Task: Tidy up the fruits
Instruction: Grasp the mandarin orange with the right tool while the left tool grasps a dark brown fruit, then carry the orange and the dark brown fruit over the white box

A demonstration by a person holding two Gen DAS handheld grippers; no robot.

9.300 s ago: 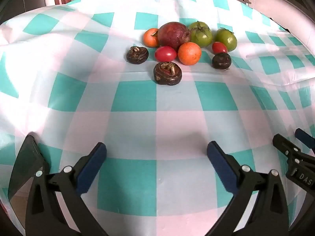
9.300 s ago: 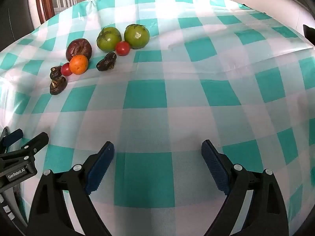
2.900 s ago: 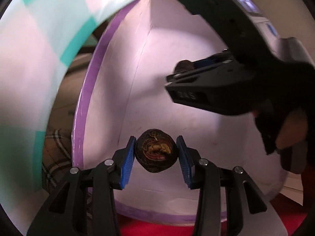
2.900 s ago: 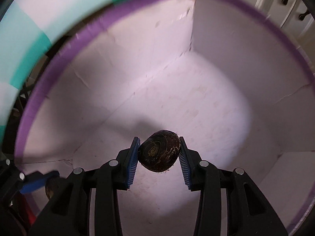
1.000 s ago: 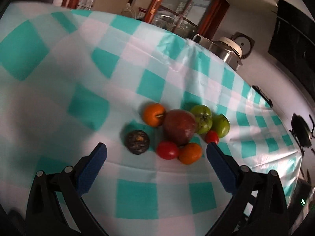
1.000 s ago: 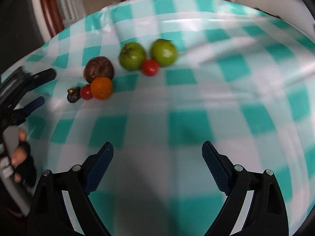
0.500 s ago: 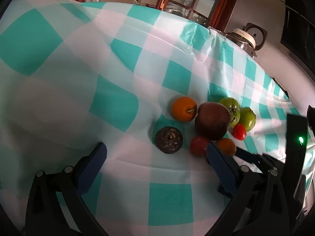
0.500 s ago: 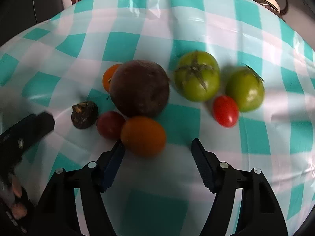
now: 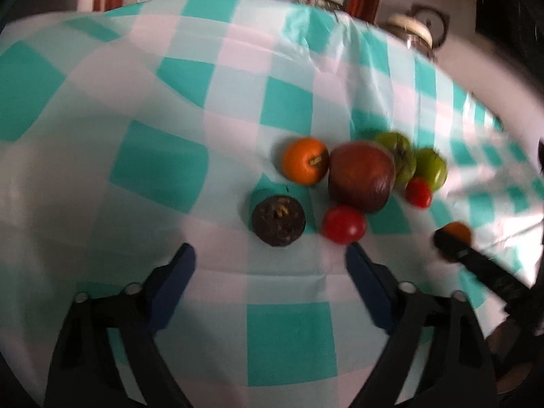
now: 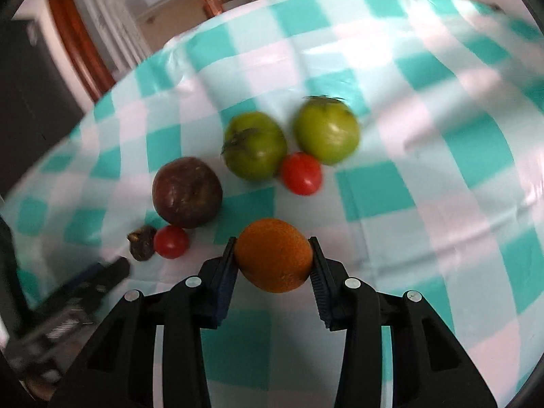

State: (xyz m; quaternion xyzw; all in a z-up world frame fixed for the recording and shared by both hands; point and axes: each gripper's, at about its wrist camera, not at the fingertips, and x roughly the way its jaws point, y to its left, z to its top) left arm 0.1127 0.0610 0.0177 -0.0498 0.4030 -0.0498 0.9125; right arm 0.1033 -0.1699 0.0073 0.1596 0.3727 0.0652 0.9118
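A dark water chestnut (image 9: 278,220) lies on the check cloth just beyond the tips of my left gripper (image 9: 270,260). Its jaws are closing with nothing between them. Around the chestnut lie a red tomato (image 9: 344,224), a stemmed orange (image 9: 305,160) and a brown-purple passion fruit (image 9: 361,176). My right gripper (image 10: 273,260) has its jaws closing on a second orange (image 10: 273,255), with both pads against the orange's sides. Beyond it are two green tomatoes (image 10: 255,144) (image 10: 326,134) and a red tomato (image 10: 302,173). The views are blurred.
The teal and white check tablecloth (image 9: 163,170) covers the table and drops away at the far edge. A metal pot (image 9: 414,30) and a wooden door frame (image 10: 78,51) stand behind it. The left gripper's fingers (image 10: 98,278) show at the lower left of the right wrist view.
My right gripper has closed in on the orange and carried it off from the pile. My left gripper has come nearer the chestnut and its jaws have narrowed.
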